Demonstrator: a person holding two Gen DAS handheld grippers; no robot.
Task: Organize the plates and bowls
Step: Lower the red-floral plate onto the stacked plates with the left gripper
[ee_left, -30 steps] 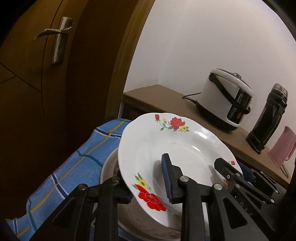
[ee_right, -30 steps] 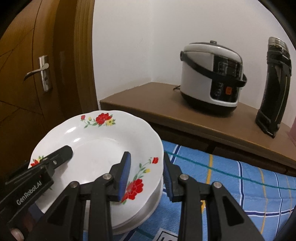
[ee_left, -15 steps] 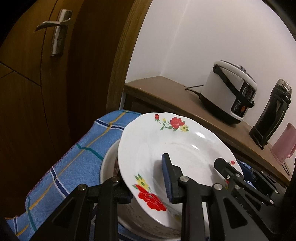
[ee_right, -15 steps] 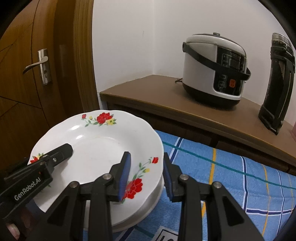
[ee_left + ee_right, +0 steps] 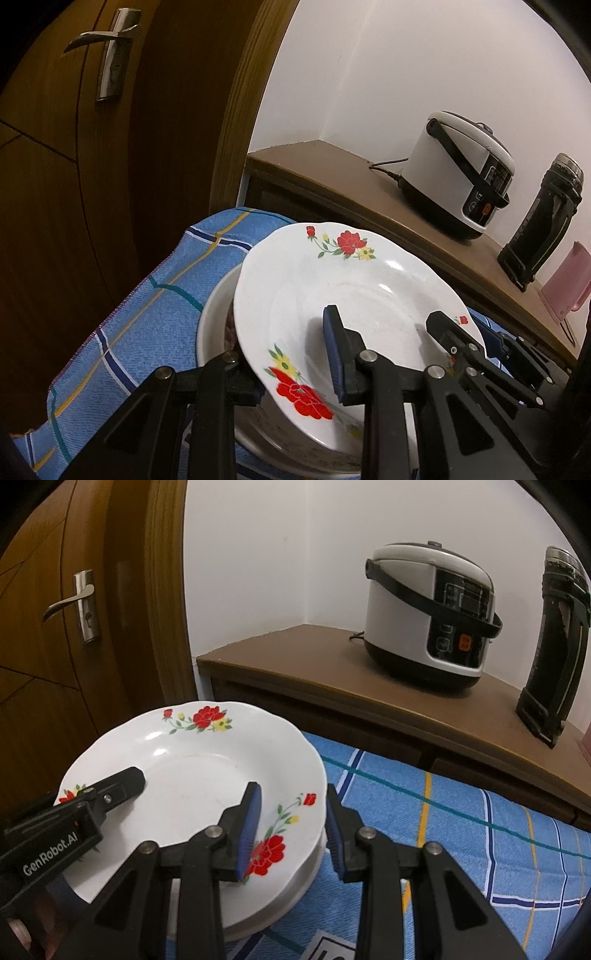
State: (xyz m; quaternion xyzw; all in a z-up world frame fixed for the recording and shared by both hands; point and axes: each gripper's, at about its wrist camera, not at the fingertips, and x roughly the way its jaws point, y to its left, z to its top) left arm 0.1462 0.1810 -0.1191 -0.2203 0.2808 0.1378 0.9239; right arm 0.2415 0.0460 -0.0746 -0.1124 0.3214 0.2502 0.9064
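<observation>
On a blue checked tablecloth [image 5: 461, 812], the stiff, glossy, breakable floral plate [image 5: 192, 771] is pinched at opposite rims by the left gripper [image 5: 295, 373] and right gripper [image 5: 291, 834], over a bowl [image 5: 214, 332].

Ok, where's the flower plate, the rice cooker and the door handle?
Flower plate [image 5: 192, 775], right wrist view, bare white middle.
Rice cooker [image 5: 399, 613], right wrist view, white side.
Door handle [image 5: 66, 603], right wrist view, metal lever.
</observation>
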